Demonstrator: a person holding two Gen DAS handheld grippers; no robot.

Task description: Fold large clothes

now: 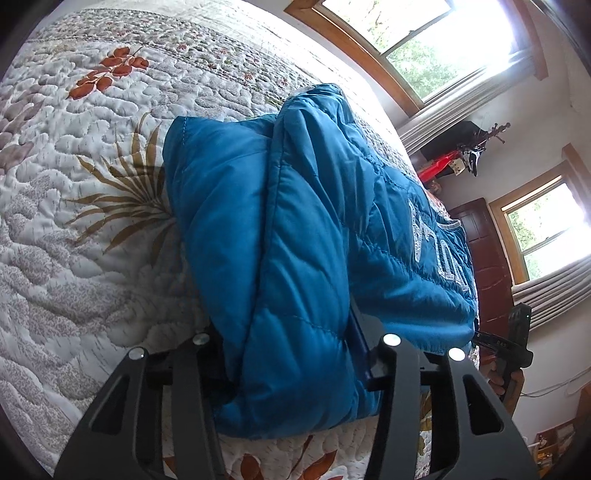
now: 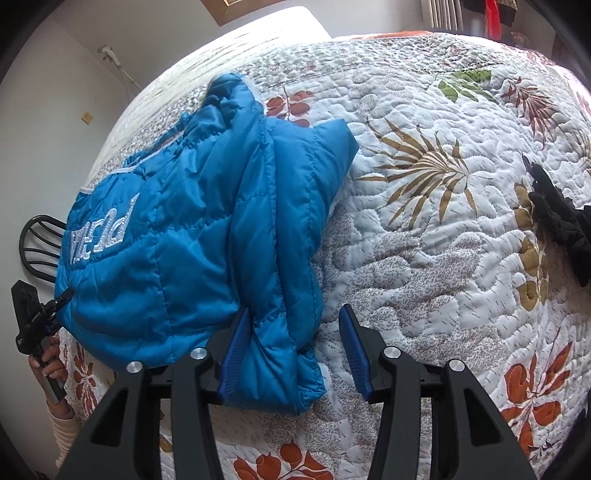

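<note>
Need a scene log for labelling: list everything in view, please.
puffer jacket: one, blue with white lettering, bunched on the quilt
quilt: one, white with leaf prints, covering the bed
garment: one, black, at the quilt's right edge
windows: two, wood-framed, in the far wall
door: one, dark red-brown, beside one window
left gripper: one, black, fingers shut on the puffer jacket
right gripper: one, black with blue pads, fingers open astride a fold of the puffer jacket
hand: one, holding the left gripper

Left gripper (image 1: 295, 354) points steeply down, its jaws closed on cloth; right gripper (image 2: 295, 350), at three o'clock of it, gapes.
</note>
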